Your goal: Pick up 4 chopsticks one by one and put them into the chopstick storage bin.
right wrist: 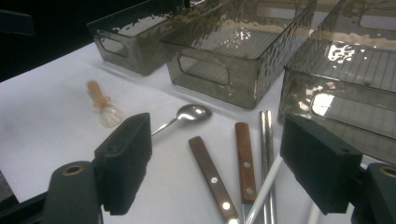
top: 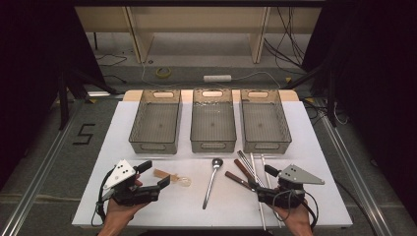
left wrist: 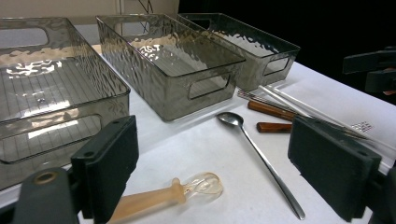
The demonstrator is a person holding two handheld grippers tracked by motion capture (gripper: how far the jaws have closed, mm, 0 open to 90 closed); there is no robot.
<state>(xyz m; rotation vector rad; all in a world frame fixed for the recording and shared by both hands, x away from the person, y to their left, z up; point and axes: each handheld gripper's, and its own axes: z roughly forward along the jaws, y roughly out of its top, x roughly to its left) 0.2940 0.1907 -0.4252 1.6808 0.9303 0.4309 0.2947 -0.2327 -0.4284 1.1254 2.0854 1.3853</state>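
With both sets of fingers wide and empty, I'd lower my left gripper (top: 153,173) squarely over the small plastic spoon (top: 173,177) lying just ahead on the table (top: 305,128), pinching its tan handle.

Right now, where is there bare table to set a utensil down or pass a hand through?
Free: the strip between the metal spoon and the clear plastic spoon, and the table's left edge beside the left bin. All three bins are empty. Crowded: the knives and chopsticks by the right gripper.
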